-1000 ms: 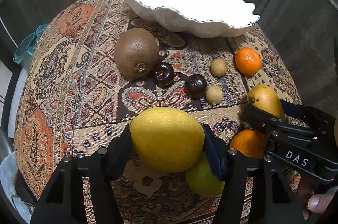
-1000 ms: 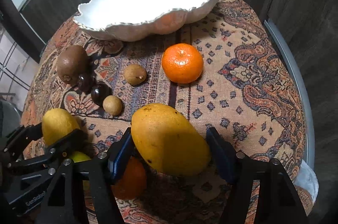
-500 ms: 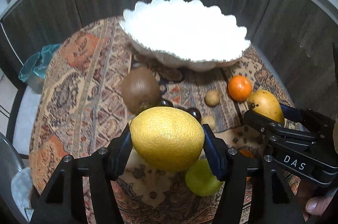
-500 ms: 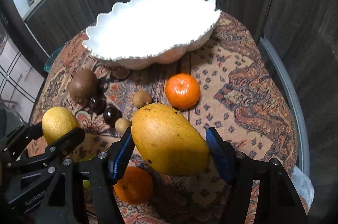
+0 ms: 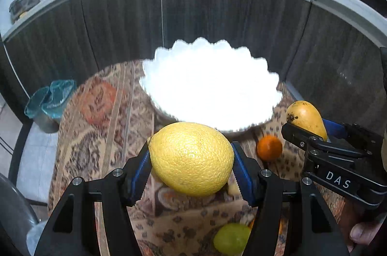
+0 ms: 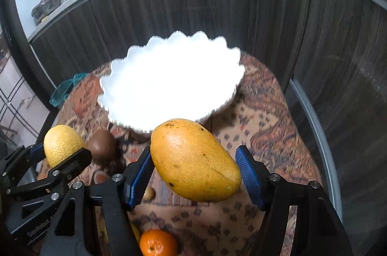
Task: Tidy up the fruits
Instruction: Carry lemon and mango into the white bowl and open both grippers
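My left gripper (image 5: 191,170) is shut on a big yellow lemon (image 5: 191,158) and holds it high above the patterned table, short of the white scalloped bowl (image 5: 208,86). My right gripper (image 6: 196,173) is shut on a yellow-orange mango (image 6: 193,159), also raised in front of the bowl (image 6: 169,82). Each gripper shows in the other's view: the mango (image 5: 306,117) at the right, the lemon (image 6: 61,143) at the left. The bowl looks empty.
On the patterned tablecloth (image 5: 106,125) lie a mandarin (image 5: 269,148), a green fruit (image 5: 231,239), a kiwi (image 6: 101,146) and another mandarin (image 6: 158,242). Dark cabinet fronts (image 5: 205,14) stand behind the table. A teal-lined bin (image 5: 49,103) sits left.
Both grippers have risen well above the table with their fruit and tilted up, so the bowl sits lower and farther in view and the kitchen counter has come into sight.
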`<state>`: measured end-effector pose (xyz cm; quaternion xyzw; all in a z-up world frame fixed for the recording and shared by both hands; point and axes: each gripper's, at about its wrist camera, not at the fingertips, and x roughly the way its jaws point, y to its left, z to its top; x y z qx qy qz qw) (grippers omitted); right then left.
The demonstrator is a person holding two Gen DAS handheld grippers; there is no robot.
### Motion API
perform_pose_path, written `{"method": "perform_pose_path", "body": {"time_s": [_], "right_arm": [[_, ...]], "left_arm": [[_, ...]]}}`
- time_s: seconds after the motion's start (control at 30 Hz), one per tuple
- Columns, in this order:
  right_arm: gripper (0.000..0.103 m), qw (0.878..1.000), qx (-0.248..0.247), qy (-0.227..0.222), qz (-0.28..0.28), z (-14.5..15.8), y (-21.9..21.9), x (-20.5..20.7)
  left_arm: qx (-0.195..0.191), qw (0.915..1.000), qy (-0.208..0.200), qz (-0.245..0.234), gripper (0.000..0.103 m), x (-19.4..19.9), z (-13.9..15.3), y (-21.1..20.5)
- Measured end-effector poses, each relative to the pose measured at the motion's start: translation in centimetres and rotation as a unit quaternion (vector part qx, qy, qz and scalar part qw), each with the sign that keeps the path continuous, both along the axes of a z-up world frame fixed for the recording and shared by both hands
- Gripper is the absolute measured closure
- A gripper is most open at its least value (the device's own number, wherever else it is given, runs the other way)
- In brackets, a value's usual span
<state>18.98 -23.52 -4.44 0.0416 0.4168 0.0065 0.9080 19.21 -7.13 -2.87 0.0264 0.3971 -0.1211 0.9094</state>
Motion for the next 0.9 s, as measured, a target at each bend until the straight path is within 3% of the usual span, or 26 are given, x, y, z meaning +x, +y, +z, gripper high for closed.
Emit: {"method": "perform_pose_path", "body": {"time_s": [0.5, 0.57, 0.63, 0.9], "right_arm": [[0.035, 0.998, -0.005, -0.06, -0.007, 2.6, -0.1, 5.8], [0.037, 0.998, -0.007, -0.059, -0.008, 2.3, -0.2, 6.9], [0.051, 0.998, -0.009, -0.059, -0.007, 2.1, -0.2, 7.9], [0.056, 1.0, 0.011, -0.01, -0.005, -1.8, -0.6, 12.5]], "left_arm": [[0.006, 0.9988, -0.047, -0.012, 0.041, 6.9, 1.1, -0.8], [0.01, 0.9987, -0.047, -0.013, 0.041, 8.1, 0.8, -0.9], [0.01, 0.9989, -0.042, -0.016, 0.041, 9.4, 0.2, -1.0], [0.011, 0.9997, -0.011, -0.018, 0.041, 12.8, -2.7, -1.2]]}}
